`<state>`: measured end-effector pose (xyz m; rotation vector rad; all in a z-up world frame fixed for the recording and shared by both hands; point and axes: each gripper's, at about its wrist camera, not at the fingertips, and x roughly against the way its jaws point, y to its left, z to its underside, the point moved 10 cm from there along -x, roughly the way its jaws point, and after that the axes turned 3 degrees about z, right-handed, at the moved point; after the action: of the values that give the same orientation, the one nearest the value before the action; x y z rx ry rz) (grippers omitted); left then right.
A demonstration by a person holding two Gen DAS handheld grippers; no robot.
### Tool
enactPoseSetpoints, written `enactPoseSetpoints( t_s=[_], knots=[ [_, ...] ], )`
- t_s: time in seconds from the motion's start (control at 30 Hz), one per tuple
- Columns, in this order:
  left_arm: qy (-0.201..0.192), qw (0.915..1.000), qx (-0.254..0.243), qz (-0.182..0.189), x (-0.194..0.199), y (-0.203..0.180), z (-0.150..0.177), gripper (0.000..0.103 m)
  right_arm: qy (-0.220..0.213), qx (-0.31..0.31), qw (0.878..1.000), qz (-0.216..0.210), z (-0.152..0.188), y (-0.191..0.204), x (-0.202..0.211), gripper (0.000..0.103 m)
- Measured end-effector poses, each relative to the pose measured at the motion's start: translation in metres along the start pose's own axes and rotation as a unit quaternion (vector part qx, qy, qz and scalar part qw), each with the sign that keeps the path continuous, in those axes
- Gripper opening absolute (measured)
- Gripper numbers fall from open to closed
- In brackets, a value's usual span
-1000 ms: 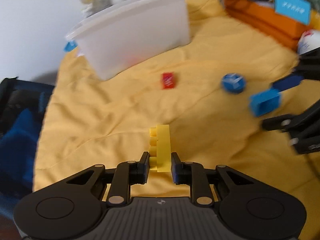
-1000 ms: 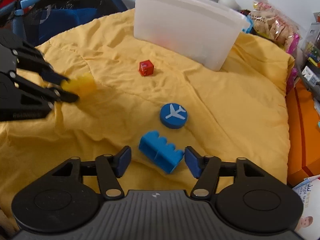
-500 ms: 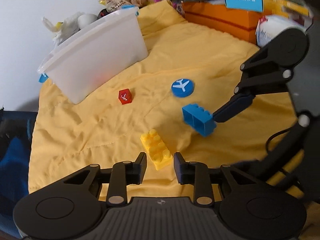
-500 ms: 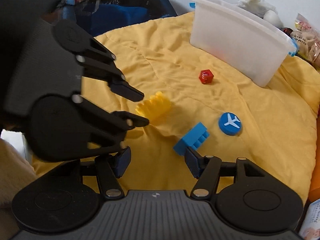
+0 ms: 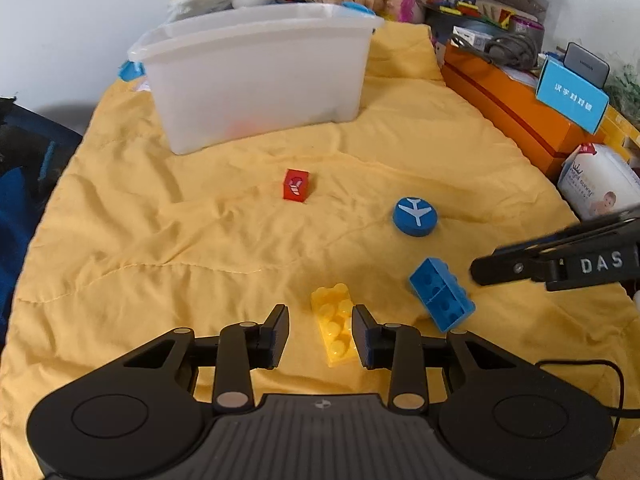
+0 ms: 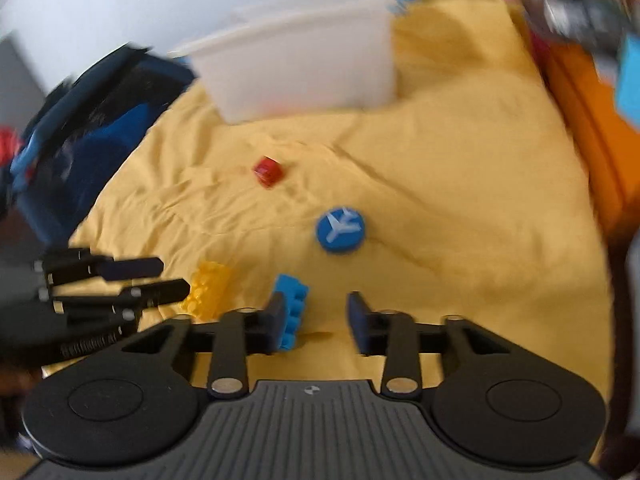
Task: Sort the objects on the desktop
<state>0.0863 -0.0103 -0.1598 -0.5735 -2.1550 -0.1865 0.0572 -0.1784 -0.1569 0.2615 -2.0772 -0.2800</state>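
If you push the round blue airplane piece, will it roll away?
Probably not. The blue airplane disc lies flat on its face, so it would likely slide. The wrinkled yellow cloth may drag and slow it. It looks solid and stiff, unlikely to bend.

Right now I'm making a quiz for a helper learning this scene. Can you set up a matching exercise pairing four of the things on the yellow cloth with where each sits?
Things:
1. yellow brick
2. blue brick
3. red cube
4. white bin

Places:
A. at the far end of the cloth
B. between the left gripper's fingers
C. alone mid-cloth, in front of the bin
D. just right of the yellow brick, near the airplane disc

Pairs: 1-B, 2-D, 3-C, 4-A
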Motion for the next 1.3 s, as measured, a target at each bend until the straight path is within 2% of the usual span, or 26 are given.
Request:
enactPoseSetpoints(
  t_s=[0.07,0.17,0.33,0.47,0.63,0.73,0.8,0.93,1.0,1.17,1.3],
  knots=[
    [0.002,1.0000,-0.005,0.002,-0.003,-0.002,0.001,0.039,0.014,-0.025,1.000,-0.011,0.004,-0.001,-0.008,0.034],
    [0.006,0.9999,-0.015,0.003,-0.004,-0.003,0.003,0.039,0.022,-0.017,0.999,-0.024,0.009,0.007,-0.015,0.034],
    [0.007,0.9998,-0.012,0.011,-0.005,0.000,0.004,0.038,0.028,0.044,0.998,-0.032,0.007,0.038,-0.025,0.034],
    [0.008,0.9998,0.006,0.018,-0.006,0.006,0.005,0.040,0.029,0.063,0.997,-0.025,0.010,0.044,-0.035,0.033],
    [0.010,0.9997,0.003,0.022,-0.003,0.003,0.008,0.040,0.017,0.130,0.991,0.013,0.010,0.051,-0.031,0.031],
    [0.013,0.9996,0.003,0.026,0.000,0.002,0.011,0.041,-0.008,0.171,0.983,0.066,0.002,0.044,-0.024,0.028],
    [0.014,0.9995,0.004,0.026,0.000,0.001,0.012,0.044,-0.019,0.164,0.983,0.080,-0.006,0.034,-0.021,0.027],
    [0.023,0.9994,0.007,0.025,-0.007,0.001,0.012,0.044,0.021,0.142,0.988,0.054,0.001,0.024,-0.035,0.033],
    [0.028,0.9994,0.009,0.018,-0.010,0.002,0.012,0.045,0.010,0.153,0.986,0.060,0.004,0.025,-0.033,0.039],
    [0.034,0.9992,0.009,0.021,-0.014,0.000,0.015,0.045,-0.017,0.149,0.986,0.072,-0.001,0.029,-0.026,0.040],
    [0.034,0.9984,0.028,0.034,-0.016,-0.001,0.014,0.045,-0.009,0.145,0.987,0.074,0.000,0.027,-0.032,0.040]
  ],
)
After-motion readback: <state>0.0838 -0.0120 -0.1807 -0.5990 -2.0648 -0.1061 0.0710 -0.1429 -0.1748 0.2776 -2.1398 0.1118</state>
